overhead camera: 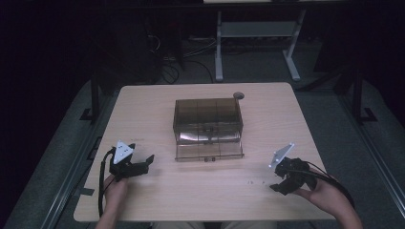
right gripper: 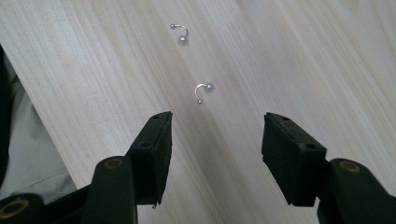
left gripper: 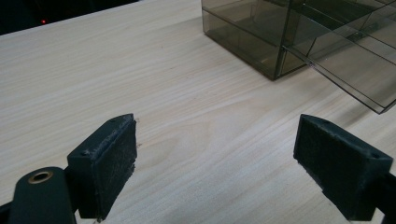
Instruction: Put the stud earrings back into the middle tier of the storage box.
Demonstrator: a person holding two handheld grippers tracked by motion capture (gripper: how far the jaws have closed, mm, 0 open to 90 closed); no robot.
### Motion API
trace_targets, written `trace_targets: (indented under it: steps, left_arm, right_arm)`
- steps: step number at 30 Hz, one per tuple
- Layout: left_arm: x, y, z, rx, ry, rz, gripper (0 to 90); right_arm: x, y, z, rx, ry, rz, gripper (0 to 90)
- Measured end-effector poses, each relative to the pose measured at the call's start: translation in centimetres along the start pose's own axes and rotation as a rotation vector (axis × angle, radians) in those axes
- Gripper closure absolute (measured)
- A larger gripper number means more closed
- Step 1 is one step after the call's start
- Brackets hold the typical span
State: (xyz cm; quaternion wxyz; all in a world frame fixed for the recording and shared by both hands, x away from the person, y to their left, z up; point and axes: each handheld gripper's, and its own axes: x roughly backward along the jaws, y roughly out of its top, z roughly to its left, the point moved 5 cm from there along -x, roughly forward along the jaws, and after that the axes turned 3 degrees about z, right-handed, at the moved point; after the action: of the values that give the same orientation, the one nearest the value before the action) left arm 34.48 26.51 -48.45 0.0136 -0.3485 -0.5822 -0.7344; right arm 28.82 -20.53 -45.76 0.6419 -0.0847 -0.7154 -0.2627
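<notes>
A smoky see-through compartment box (overhead camera: 207, 119) stands mid-table with its lid (overhead camera: 208, 151) folded down flat toward me; one corner of the box (left gripper: 280, 32) appears in the left gripper view. Two tiny curved silver studs with ball ends lie on the wood, one (right gripper: 201, 91) just ahead of my right gripper (right gripper: 217, 126) and one (right gripper: 181, 32) farther off. From above they are specks (overhead camera: 255, 182). The right gripper (overhead camera: 278, 179) hovers open at the front right, pointing at them with nothing between its pads. My left gripper (overhead camera: 145, 164) is open and empty (left gripper: 217, 135) at the front left, aimed toward the box.
The light wooden table (overhead camera: 143, 109) has a round cable hole (overhead camera: 238, 95) behind the box. Its front edge runs close to the right gripper, with the person's light clothing (right gripper: 28, 154) below it. A white desk frame (overhead camera: 258, 33) stands on the dark floor beyond.
</notes>
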Motion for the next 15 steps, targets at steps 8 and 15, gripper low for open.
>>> trace_targets:
  steps: [8,15]
  left_arm:
    - [0.0,0.0,0.0,0.004,-0.002,-0.005,12.8]
    - [0.0,0.0,0.0,0.005,-0.002,-0.003,12.8]
  right_arm:
    - [-0.7,1.6,0.0,0.048,0.008,0.021,49.6]
    - [-1.7,2.0,-0.1,0.056,0.02,0.057,55.4]
